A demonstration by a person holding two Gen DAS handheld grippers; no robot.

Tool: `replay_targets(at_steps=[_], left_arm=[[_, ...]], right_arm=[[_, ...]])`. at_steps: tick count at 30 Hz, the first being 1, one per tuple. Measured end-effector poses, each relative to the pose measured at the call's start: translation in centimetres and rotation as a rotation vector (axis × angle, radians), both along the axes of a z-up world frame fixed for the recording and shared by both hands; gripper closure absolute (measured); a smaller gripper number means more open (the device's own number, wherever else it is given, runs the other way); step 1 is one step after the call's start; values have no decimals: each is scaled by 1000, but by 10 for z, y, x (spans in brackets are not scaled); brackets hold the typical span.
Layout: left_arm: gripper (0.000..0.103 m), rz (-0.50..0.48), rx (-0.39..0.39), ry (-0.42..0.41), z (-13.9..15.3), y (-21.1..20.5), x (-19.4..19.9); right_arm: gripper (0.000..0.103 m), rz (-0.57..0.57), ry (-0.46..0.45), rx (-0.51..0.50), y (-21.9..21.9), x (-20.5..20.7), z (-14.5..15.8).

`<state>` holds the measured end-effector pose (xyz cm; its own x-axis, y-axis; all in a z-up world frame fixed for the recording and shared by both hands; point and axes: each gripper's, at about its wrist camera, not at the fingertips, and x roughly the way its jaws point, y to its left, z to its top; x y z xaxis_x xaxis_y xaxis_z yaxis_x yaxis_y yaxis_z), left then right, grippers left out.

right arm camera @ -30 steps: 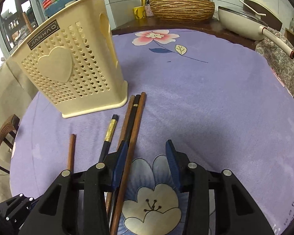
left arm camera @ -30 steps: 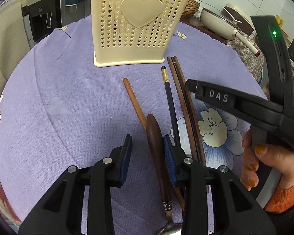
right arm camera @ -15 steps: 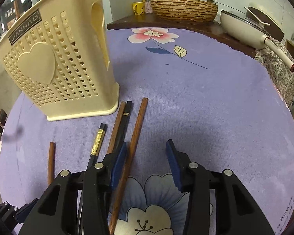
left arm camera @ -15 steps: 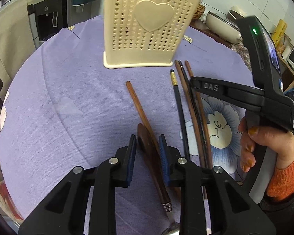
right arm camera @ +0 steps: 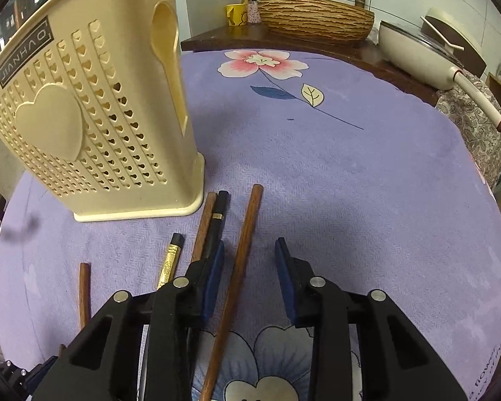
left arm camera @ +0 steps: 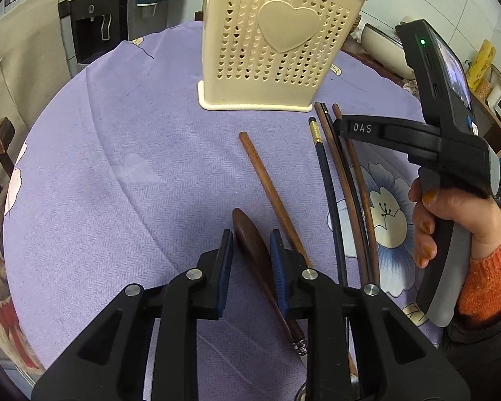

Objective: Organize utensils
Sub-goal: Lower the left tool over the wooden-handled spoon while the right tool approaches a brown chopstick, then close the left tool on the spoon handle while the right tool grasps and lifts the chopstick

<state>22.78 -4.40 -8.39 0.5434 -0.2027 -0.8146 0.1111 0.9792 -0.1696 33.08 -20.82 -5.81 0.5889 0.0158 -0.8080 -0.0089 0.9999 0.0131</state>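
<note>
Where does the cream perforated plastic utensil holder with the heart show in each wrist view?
Left wrist view: the cream perforated plastic utensil holder stands top centre, heart face toward the camera.
Right wrist view: the holder fills the upper left, seen corner-on.
Shared landmark: the black chopstick with the gold band lying near its base.

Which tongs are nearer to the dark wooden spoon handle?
Left. The left tongs straddle the spoon handle, pads on either side of it. The right tongs, closing around a brown chopstick, are off to the spoon's right.
</note>
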Motion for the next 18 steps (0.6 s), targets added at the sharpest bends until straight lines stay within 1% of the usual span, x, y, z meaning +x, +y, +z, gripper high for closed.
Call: replay_targets(at_steps=[2,5,8,11,13,15,17,18], left_arm=[[80,2,-1,2,0,0,-3],[80,4,29,-1,0,-4,-3],[80,0,37,-4,0,-8,-3],[80,5,8,11,0,-7,-2],[80,10,1,19,1,-7,0],[80,6,8,19,1,-10,-2],[80,-6,8,19,0,-14,-4],[83,-11,16,17,0,-17,-5]], right_arm=[[72,0,0,2,0,1,0],[72,-6,5,6,-1,3,0],[72,-9,9,7,-1,5,0],[72,-15,12,6,0,6,0],[73,-21,12,7,0,7,0],[77,-19,11,11,1,7,0],[87,-10,12,16,3,7,0],[91,-4,11,16,5,6,1]])
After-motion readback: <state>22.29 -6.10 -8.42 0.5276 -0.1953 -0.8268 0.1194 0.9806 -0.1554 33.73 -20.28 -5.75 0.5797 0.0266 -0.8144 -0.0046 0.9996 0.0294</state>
